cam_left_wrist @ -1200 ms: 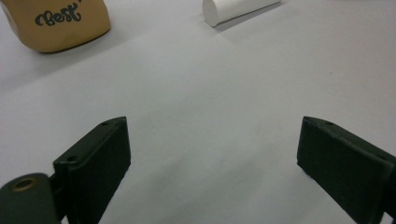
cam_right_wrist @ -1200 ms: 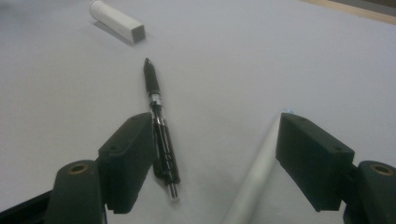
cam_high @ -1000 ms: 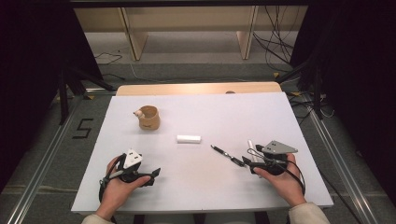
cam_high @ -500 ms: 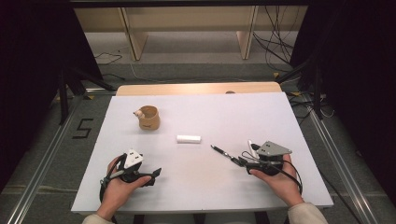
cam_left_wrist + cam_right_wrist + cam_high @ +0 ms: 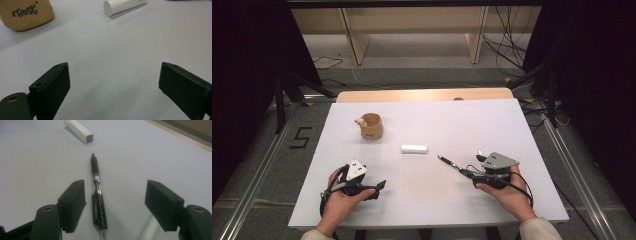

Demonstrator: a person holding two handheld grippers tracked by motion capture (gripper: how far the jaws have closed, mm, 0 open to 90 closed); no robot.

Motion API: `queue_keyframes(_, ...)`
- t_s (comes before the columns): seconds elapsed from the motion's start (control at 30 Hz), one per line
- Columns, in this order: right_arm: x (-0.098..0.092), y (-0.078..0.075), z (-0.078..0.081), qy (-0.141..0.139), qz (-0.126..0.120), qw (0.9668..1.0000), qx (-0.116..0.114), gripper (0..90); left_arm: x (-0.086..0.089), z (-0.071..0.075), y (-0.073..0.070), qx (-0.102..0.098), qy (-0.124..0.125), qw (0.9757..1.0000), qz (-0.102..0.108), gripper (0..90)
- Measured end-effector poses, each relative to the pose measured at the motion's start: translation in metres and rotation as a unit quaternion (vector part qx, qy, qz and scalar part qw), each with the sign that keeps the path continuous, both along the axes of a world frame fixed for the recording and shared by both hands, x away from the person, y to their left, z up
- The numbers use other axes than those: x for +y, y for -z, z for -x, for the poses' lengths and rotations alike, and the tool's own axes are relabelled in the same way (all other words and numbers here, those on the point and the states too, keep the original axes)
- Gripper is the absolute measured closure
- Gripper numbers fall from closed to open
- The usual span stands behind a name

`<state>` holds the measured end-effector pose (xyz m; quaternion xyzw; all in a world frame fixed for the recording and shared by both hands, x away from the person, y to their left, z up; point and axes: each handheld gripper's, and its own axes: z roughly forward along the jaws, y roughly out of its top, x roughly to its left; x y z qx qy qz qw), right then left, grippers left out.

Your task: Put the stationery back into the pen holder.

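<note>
A black pen lies on the white table, its tip pointing away. My right gripper straddles the pen's rear half. Its jaws have just been closing but stand open, the pen close to the left jaw and no pad pressing on it. From above, the pen lies just left of my right gripper. My left gripper rests open on the table with nothing between its jaws; it sits at the near left in the high view.
A tan cup with dark lettering stands at the far left. A white tube lies mid-table. A blurred grey rod shows by the right jaw. A wooden strip borders the far edge.
My right hand has shifted slightly left towards the pen, so its jaws now reach around the pen's rear end. The left hand has stayed put.
</note>
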<state>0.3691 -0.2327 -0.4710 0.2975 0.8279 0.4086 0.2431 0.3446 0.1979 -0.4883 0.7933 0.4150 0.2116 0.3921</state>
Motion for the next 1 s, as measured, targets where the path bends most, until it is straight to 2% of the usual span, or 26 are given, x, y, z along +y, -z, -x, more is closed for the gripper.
queue_keyframes(0.2,0.023,-0.005,-0.005,-0.032,0.047,0.9983,-0.013,40.1,-0.002,-0.001,0.001,0.002,0.002,1.0000,-0.002,9.9)
queue_keyframes(0.27,0.032,-0.006,-0.009,-0.043,0.062,0.9971,-0.009,41.3,-0.002,-0.001,0.001,0.002,0.002,1.0000,-0.002,10.0)
queue_keyframes(0.4,0.052,-0.009,-0.018,-0.067,0.096,0.9931,-0.009,45.3,-0.002,-0.001,0.001,0.002,0.000,1.0000,0.001,10.4)
queue_keyframes(0.53,0.073,-0.012,-0.029,-0.084,0.120,0.9891,-0.008,45.5,-0.002,-0.001,0.001,0.003,0.000,1.0000,0.002,10.4)
queue_keyframes(0.63,0.088,-0.014,-0.037,-0.097,0.146,0.9845,-0.006,45.7,-0.002,-0.001,0.001,0.005,0.001,1.0000,0.000,10.8)
queue_keyframes(0.67,0.093,-0.013,-0.040,-0.104,0.159,0.9818,-0.011,45.7,-0.003,-0.001,0.001,0.007,0.003,1.0000,0.000,10.9)
queue_keyframes(0.8,0.112,-0.013,-0.050,-0.123,0.194,0.9732,-0.003,45.2,-0.003,-0.002,0.002,0.007,0.004,1.0000,0.000,11.0)
queue_keyframes(0.9,0.125,-0.015,-0.059,-0.137,0.208,0.9685,0.001,45.4,-0.004,-0.003,0.002,0.007,0.005,1.0000,-0.001,11.0)
queue_keyframes(0.93,0.129,-0.016,-0.062,-0.143,0.218,0.9653,0.005,45.7,-0.004,-0.003,0.002,0.008,0.005,1.0000,-0.001,11.0)
queue_keyframes(0.97,0.133,-0.016,-0.066,-0.146,0.220,0.9645,0.008,45.9,-0.004,-0.003,0.002,0.008,0.006,1.0000,-0.001,11.0)
queue_keyframes(1.0,0.136,-0.017,-0.069,-0.152,0.233,0.9606,0.011,46.0,-0.004,-0.003,0.002,0.008,0.006,1.0000,-0.001,11.1)
